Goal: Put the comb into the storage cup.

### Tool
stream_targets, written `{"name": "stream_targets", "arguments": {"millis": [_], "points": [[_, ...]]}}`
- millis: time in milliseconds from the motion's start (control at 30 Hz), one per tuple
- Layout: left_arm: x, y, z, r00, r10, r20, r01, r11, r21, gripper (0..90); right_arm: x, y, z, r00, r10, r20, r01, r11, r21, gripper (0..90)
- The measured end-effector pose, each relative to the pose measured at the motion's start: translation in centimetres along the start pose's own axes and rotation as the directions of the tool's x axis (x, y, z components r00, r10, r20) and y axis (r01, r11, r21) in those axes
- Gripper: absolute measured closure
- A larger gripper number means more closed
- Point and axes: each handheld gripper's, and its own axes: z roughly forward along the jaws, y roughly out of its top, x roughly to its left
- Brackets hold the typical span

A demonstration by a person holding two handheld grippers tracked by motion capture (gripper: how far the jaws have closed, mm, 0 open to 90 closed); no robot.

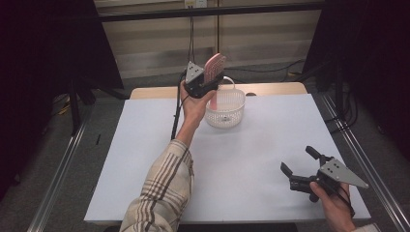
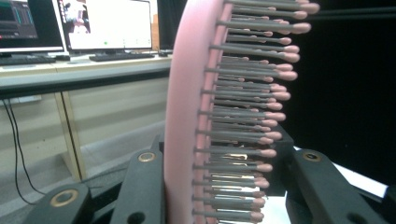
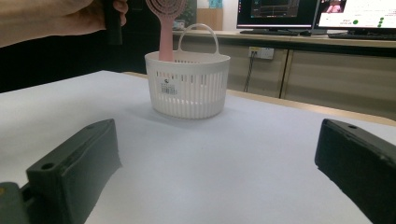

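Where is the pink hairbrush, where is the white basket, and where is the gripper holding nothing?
pink hairbrush [image 1: 214, 67]: high view, on its bristled head.
white basket [image 3: 187, 88]: right gripper view, on its slotted front wall.
right gripper [image 1: 300, 165]: high view, midway between its open fingertips.

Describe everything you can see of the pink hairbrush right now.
The hairbrush is pink, plastic by its look, with an oval head and rows of grey bristles ending in pink tips. It stands nearly upright, head up. The left gripper is shut on the head's lower part, one jaw against the back, the other on the bristle side. Its handle points down into the white slotted basket at the table's far side. Whether the handle touches the basket's floor cannot be told.
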Motion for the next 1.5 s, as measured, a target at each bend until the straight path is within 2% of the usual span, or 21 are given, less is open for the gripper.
{"name": "stream_targets", "arguments": {"millis": [67, 133, 200, 367, 433, 700, 800, 1033, 1267, 1500], "points": [[0.0, -0.4, -0.1, 0.9998, -0.018, 0.008, 0.018, 0.9998, 0.007, 61.7, 0.1, 0.0, 0.0, 1.0000, 0.001, -0.003, -0.001, 1.000, 0.001, 0.0], [-0.1, -0.8, -0.2, 1.0000, 0.004, -0.003, -0.004, 0.9998, 0.019, 61.7, 0.1, 0.0, 0.1, 1.0000, -0.007, -0.003, 0.007, 1.000, 0.004, 0.0], [-0.1, -1.2, -0.3, 0.9999, -0.015, -0.004, 0.015, 0.9997, 0.017, 61.7, 0.1, 0.0, 0.1, 0.9999, -0.009, -0.006, 0.009, 1.000, 0.002, 0.0], [-0.2, -2.7, -0.3, 0.9997, -0.015, -0.018, 0.016, 0.9989, 0.044, 61.6, 0.1, 0.0, 0.1, 0.9999, -0.010, -0.003, 0.010, 1.000, -0.003, 0.0], [-0.3, -3.2, -0.2, 0.9998, -0.016, -0.010, 0.016, 0.9986, 0.049, 61.6, 0.1, 0.0, 0.1, 1.0000, -0.008, -0.004, 0.008, 1.000, 0.000, 0.0], [-0.4, -4.2, 0.2, 0.9995, -0.030, -0.005, 0.030, 0.9976, 0.063, 61.5, 0.2, -0.1, 0.1, 0.9998, -0.014, -0.011, 0.014, 1.000, 0.009, 0.0], [-0.4, -4.4, 0.3, 0.9990, -0.041, 0.020, 0.039, 0.9966, 0.072, 61.5, 0.1, -0.1, 0.1, 0.9998, -0.014, -0.013, 0.014, 1.000, 0.008, 0.0], [-0.2, -4.7, 0.1, 0.9985, -0.050, 0.020, 0.049, 0.9964, 0.070, 61.3, 0.2, -0.1, 0.1, 0.9997, -0.010, -0.022, 0.010, 1.000, 0.012, 0.0], [0.4, -4.6, -0.3, 0.9991, -0.042, -0.001, 0.042, 0.9950, 0.090, 59.7, 0.2, -0.1, 0.1, 0.9997, -0.012, -0.023, 0.012, 1.000, 0.014, 0.0], [1.8, -4.4, -1.2, 0.9990, -0.016, -0.041, 0.021, 0.9926, 0.120, 54.3, 0.2, -0.1, 0.2, 0.9997, -0.013, -0.022, 0.013, 1.000, 0.016, 0.0]]}}
